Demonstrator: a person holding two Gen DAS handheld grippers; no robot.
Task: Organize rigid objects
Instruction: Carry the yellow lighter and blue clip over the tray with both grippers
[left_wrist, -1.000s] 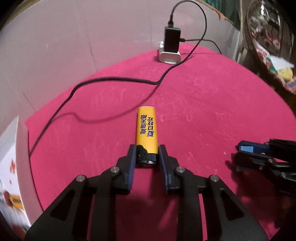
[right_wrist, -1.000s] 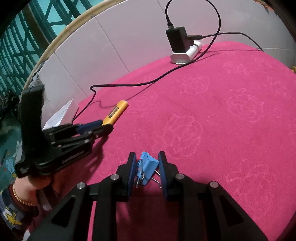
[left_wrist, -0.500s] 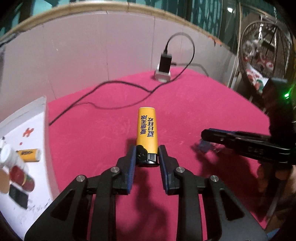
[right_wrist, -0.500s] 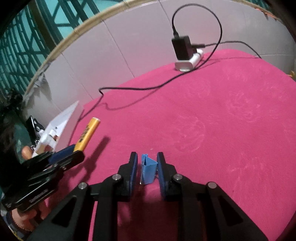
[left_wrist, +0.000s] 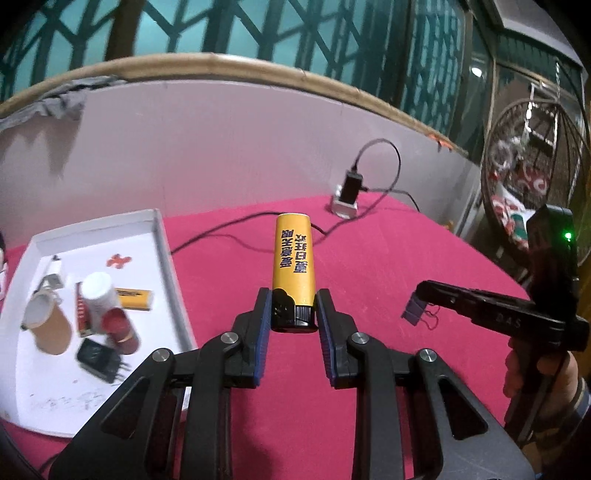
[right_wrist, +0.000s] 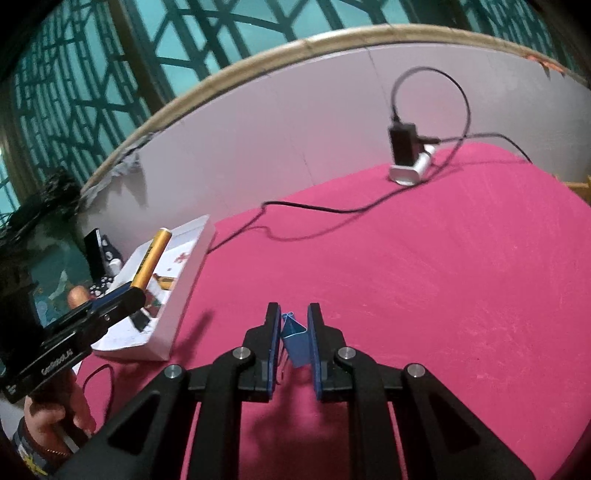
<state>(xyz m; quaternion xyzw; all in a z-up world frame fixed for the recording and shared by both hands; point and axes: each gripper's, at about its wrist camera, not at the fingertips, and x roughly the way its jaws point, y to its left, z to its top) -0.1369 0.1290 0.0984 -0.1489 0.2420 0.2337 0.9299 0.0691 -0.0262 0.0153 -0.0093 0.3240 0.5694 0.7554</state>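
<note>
Left gripper (left_wrist: 293, 325) clamps lighter (left_wrist: 294, 267) by its end, right gripper (right_wrist: 292, 341) pinches binder clip (right_wrist: 295, 341); lighter could pivot out before the tray (left_wrist: 168, 266)

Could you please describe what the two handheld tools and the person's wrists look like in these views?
Both the left tool and the right tool have black angular linkage arms, silver pivot bolts and blue ribbed pads. The right one has a green light on its body; the left bears white lettering. The left wrist wears a thin bracelet and a dark patterned cuff.

A yellow plastic lighter (left_wrist: 294, 273) with dark blue characters and a black cap; a blue metal binder clip (right_wrist: 295, 341); a plain magenta tablecloth (right_wrist: 424, 280); a white tray (left_wrist: 162, 236) at left.
</note>
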